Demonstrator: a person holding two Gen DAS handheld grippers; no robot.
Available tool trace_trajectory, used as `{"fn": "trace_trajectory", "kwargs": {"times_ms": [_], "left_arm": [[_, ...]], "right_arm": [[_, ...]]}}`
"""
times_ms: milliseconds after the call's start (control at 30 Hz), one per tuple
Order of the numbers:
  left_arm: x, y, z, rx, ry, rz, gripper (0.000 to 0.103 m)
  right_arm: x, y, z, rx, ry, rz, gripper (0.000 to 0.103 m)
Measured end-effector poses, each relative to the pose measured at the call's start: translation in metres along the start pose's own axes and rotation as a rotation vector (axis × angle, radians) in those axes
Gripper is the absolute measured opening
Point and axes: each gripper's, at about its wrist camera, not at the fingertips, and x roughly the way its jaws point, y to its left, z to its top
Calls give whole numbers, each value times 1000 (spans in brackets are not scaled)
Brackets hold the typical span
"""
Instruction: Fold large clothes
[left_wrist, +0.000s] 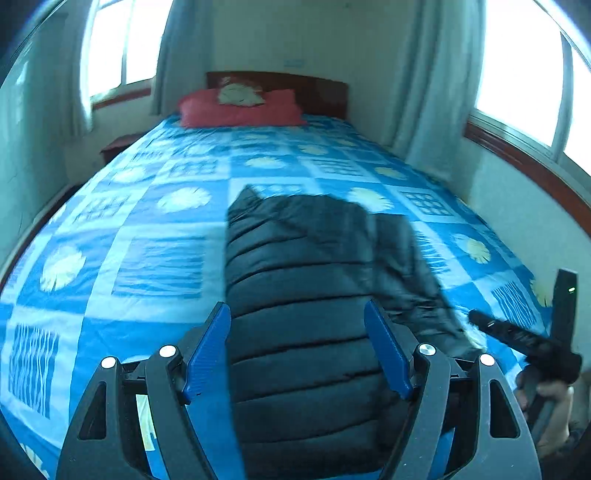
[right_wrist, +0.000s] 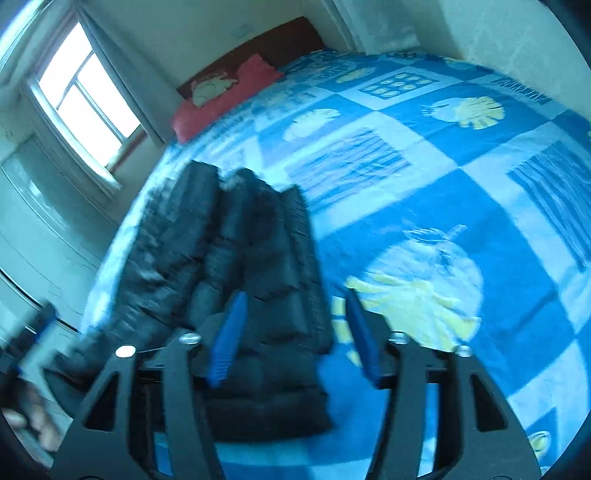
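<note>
Black quilted puffer jacket (left_wrist: 314, 295) at frame centre, long axis toward red pillow (left_wrist: 240, 110); left gripper (left_wrist: 297, 350) and right gripper (right_wrist: 291, 339) both above its near hem, jaws apart, empty.

Large bed covered by a blue-and-white patchwork bedspread (left_wrist: 155, 229) with pale yellow leaf motifs and striped squares; this served as landmark. At the far end of the bedspread lay a red rectangular pillow (left_wrist: 240, 110) with a cream printed motif, against a dark reddish-brown wooden headboard (left_wrist: 317, 92). Beyond the headboard stood a plain cream wall (left_wrist: 280, 37). Left of the bed's head: a bright window with a reddish wooden sill (left_wrist: 110, 48), pale grey-white curtains (left_wrist: 181, 55) hanging beside it, and a small dark red bedside table (left_wrist: 118, 146) below. Right of the bed: a second bright window (left_wrist: 524, 74), another pale curtain (left_wrist: 436, 85) near it.
</note>
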Motion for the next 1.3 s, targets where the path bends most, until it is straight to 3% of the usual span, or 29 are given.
{"fn": "trace_trajectory", "kwargs": {"times_ms": [100,267,300,367,500,633,867,1033,1167,1300], "left_arm": [[20,33,-12,-85,40,15,74],[38,55,-25,-141,76,2,74],[40,58,-26,-146,78,-1,74],[46,62,-26,-162,88,-24,74],[55,58,-24,-169,97,-73,74],[77,40,-24,-135,122,-118,74],[120,20,-29,-111,178,-129,76],[120,23,-27,-127,182,-138,76],[112,19,-32,-128,171,-133,75],[99,14,-33,-118,157,-122,74]], "right_arm": [[24,20,12,26,68,91,67],[68,51,17,-18,174,78,66],[72,54,16,-38,177,61,48],[74,61,18,-100,172,17,29],[66,53,26,-152,132,-71,20],[72,25,29,-164,135,-145,20],[96,-11,22,-116,151,-89,21],[82,-15,24,-114,151,-43,25],[47,-1,25,-169,98,-156,43],[10,23,18,-246,32,-231,43]]}}
